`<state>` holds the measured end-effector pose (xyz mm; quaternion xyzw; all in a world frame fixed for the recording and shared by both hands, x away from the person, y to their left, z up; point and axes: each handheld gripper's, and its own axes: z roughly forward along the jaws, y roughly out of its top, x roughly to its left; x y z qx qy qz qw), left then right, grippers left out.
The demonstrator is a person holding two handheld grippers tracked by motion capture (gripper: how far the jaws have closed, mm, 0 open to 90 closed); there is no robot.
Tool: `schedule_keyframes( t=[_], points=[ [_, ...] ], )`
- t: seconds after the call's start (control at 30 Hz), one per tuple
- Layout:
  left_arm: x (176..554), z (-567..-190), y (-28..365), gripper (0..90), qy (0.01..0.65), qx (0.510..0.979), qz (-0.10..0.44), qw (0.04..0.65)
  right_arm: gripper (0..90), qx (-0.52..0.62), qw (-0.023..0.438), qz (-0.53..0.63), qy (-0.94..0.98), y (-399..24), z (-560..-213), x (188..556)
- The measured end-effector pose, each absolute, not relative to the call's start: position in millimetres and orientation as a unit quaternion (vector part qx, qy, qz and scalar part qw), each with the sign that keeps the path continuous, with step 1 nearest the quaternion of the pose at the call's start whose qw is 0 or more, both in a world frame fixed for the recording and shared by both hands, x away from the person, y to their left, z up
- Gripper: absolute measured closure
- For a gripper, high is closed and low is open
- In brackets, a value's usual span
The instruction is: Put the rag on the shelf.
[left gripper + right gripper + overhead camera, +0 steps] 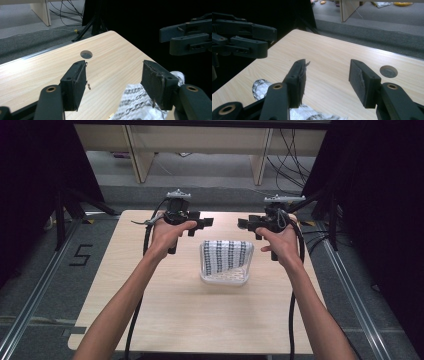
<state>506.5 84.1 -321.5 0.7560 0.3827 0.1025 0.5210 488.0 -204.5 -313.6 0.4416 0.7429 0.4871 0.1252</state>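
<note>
- The black-and-white patterned cloth (226, 256) lies folded in a shallow, clear plastic tray (224, 279) near the middle of the pale wooden table (165, 310); its far part drapes over the tray's far rim, and the near part of the tray floor is bare
- The left gripper (206, 223), black and held in the person's left hand (167, 234), hovers above the table beyond the tray's far left corner; its jaws stand apart with nothing between them; in the left gripper view (113, 86) bare wood shows in the gap and the cloth (136, 102) lies below the right-hand jaw, untouched
- The right gripper (244, 224), in the right hand (281, 242), hovers beyond the tray's far right corner, tips facing the left gripper's across a small gap; its jaws are likewise parted and empty; in the right gripper view (327, 82) the cloth (262, 87) sits low beside the left-hand jaw
- A round hole (86, 54) in the table top lies beyond the jaws
</note>
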Motion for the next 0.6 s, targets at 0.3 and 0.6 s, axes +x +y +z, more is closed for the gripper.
schedule_keyframes(
  t=[0.3,0.6],
  points=[
    [493.7,-321.8,83.2,33.8,0.369,0.769,0.110,0.511,48.4,0.436,0.126,0.495,0.741,-210.6,-311.0,479.1],
    [479.5,-320.5,84.9,32.9,0.359,0.769,0.114,0.516,48.3,0.416,0.132,0.502,0.747,-214.8,-308.9,467.5]
  ],
)
